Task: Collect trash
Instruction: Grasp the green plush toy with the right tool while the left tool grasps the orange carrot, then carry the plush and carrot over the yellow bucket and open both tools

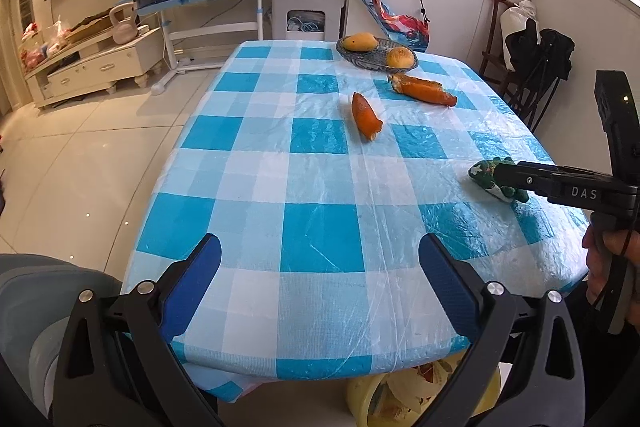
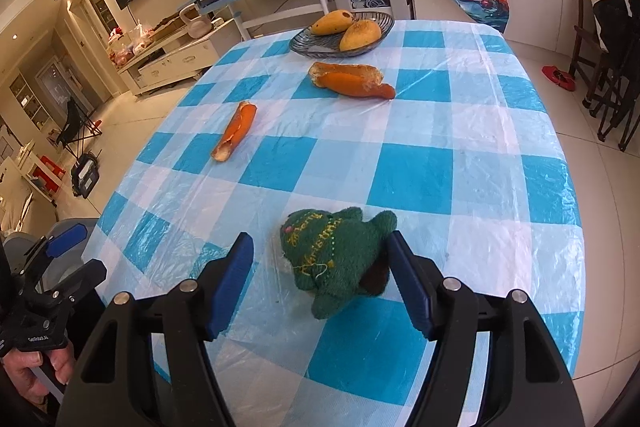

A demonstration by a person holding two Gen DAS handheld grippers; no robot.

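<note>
A green plush toy (image 2: 338, 259) with yellow stitching lies on the blue checked tablecloth (image 2: 440, 155). My right gripper (image 2: 320, 259) is open with its jaws on either side of the toy; the right pad touches it. In the left wrist view the toy (image 1: 490, 179) lies at the table's right edge. Two orange peel pieces lie mid-table: a narrow one (image 2: 234, 137) (image 1: 366, 115) and a larger one (image 2: 352, 79) (image 1: 424, 91). My left gripper (image 1: 320, 279) is open and empty over the table's near edge.
A glass dish (image 1: 360, 57) with two mangoes stands at the far end of the table, and also shows in the right wrist view (image 2: 316, 45). A yellow bin (image 1: 400, 399) with scraps stands under the table's near edge. Chairs (image 2: 608, 99) stand to the right.
</note>
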